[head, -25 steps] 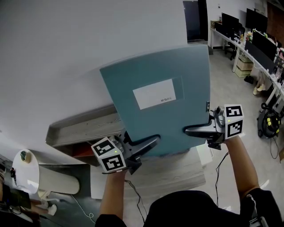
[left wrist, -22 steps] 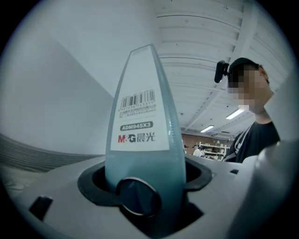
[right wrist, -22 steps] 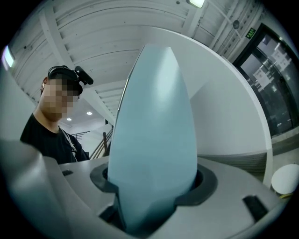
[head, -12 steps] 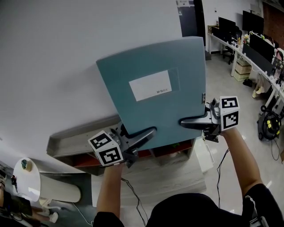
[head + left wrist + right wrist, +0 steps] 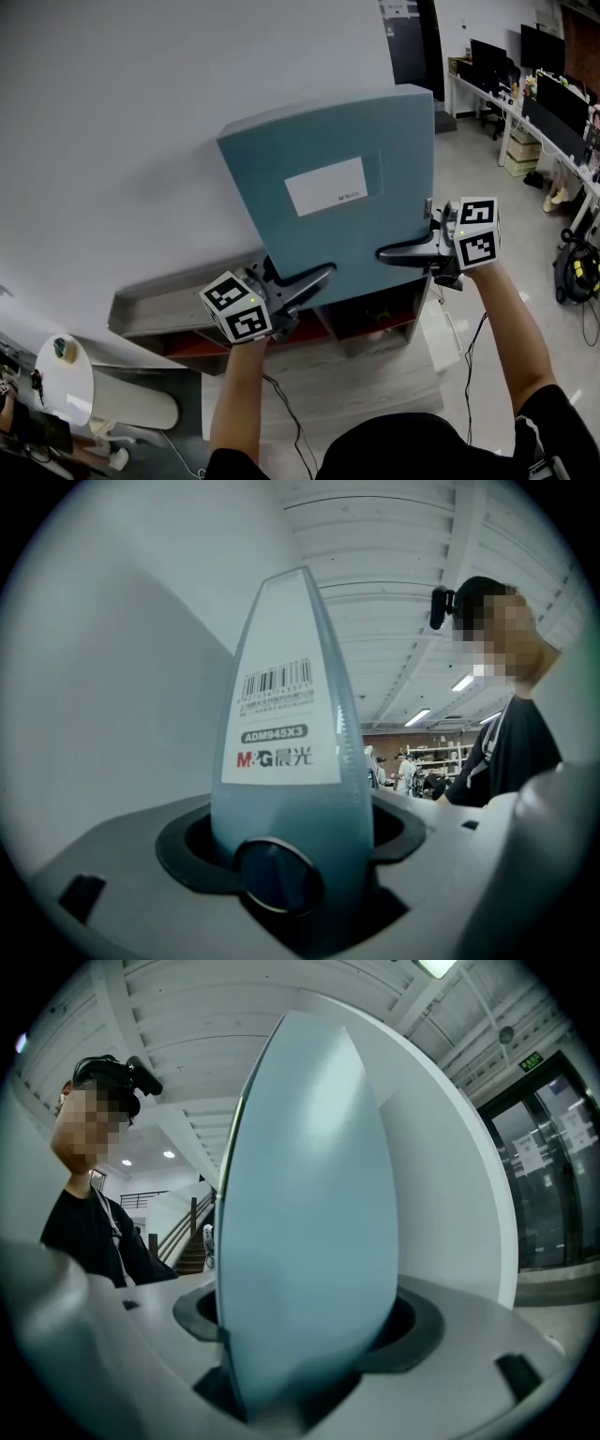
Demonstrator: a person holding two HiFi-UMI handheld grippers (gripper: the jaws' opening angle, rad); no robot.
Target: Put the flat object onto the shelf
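- Down at 6 o'clock, two bare forearms (image 5: 246, 394) reach up from the person's dark shirt.
- At 7 o'clock the left gripper (image 5: 323, 277) pinches the bottom edge of the folder (image 5: 337, 169). The left gripper view shows the teal spine with its barcode sticker wedged tight between the jaws.
- At 3 o'clock the right gripper (image 5: 384, 255) is on the folder's lower right corner. Its jaws are opening with the folder between them, and the top jaw lies on the cover.
- The folder fills the centre of the head view, a flat teal box file held up in the air. It is tilted, its upper left corner lower than its upper right, and a white label (image 5: 325, 187) sits on the cover.
- Behind its lower edge, from 8 to 4 o'clock, is the shelf (image 5: 169, 300), a low grey unit with open compartments; the folder is not on it yet.
- Grey floor (image 5: 356, 375) lies before the shelf.
- A white wall (image 5: 141, 112) rises behind it.
- Far off at 2 o'clock are desks with monitors (image 5: 553, 84).
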